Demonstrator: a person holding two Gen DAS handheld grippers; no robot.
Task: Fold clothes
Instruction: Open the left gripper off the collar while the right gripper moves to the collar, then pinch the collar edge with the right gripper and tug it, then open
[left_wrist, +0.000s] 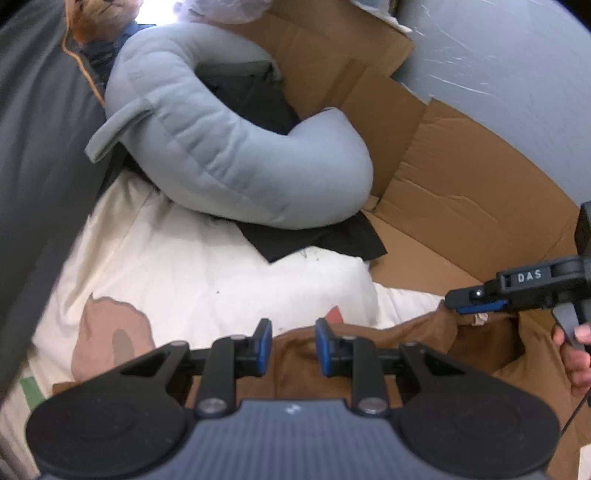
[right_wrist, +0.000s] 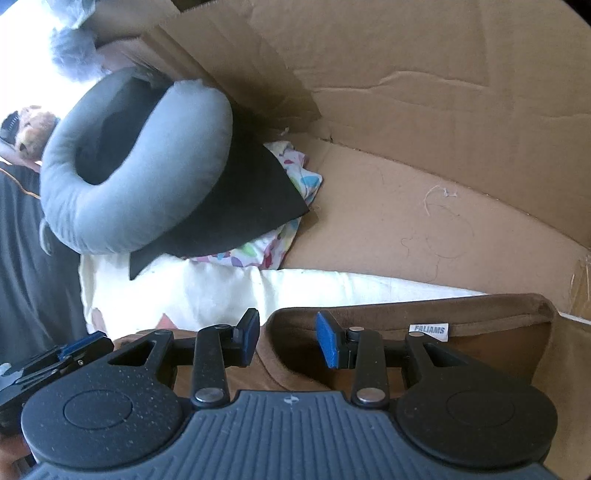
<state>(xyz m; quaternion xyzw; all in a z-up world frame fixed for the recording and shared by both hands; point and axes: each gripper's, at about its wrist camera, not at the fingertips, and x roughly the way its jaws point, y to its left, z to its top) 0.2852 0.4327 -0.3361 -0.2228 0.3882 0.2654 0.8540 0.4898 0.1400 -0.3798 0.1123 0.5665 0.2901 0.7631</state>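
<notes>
Left tool (left_wrist: 293, 347) agape over brown garment (left_wrist: 369, 354); grey pillow (left_wrist: 229, 147) beyond

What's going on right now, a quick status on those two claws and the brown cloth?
Left gripper open, right gripper open, both over the brown garment, neither gripping. Garment lies partly on the white pillow. Grey neck pillow beyond, clear of it.

**Brown garment on the white pillow**

The brown garment (right_wrist: 369, 325) is soft, suede-like cloth with a rolled hem and a small white label. It lies rumpled, partly overlapping the near edge of the white pillow (right_wrist: 221, 291).
</notes>
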